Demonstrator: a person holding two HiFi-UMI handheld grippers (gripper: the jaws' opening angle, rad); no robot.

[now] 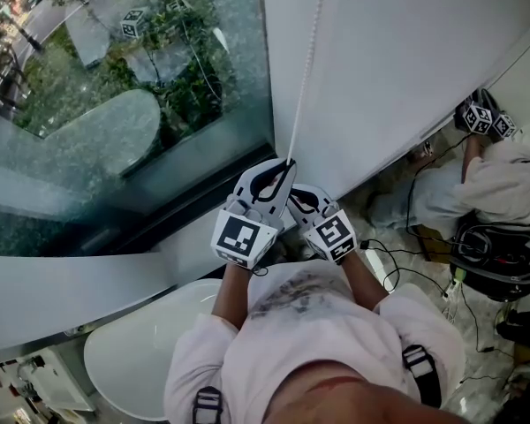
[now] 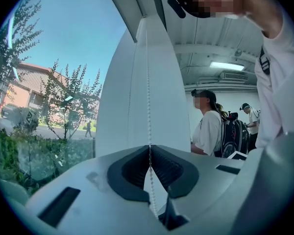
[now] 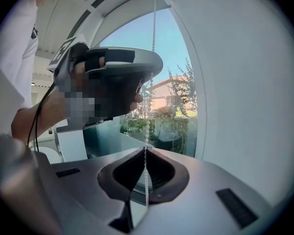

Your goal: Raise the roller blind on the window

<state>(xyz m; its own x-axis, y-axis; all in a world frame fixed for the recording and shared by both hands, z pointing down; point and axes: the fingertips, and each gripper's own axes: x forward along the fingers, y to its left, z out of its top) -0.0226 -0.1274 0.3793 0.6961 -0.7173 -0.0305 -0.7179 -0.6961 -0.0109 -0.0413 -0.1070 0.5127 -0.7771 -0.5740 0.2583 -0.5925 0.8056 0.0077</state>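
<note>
Left tool (image 2: 149,155) and right tool (image 3: 145,154) each clamped on bead chain (image 1: 307,69), chain's upper end cut off

Head view looks steeply down; both gripper views closely share the chain (image 2: 148,106).

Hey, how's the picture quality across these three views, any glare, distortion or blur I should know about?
Head view: sharp and evenly daylit, but the window glass carries reflections, including a marker cube. Left gripper view: fisheye with black corners, the roller blind bows, the ceiling light blows out. Right gripper view: same fisheye bend; the bead chain reads clearly.
</note>
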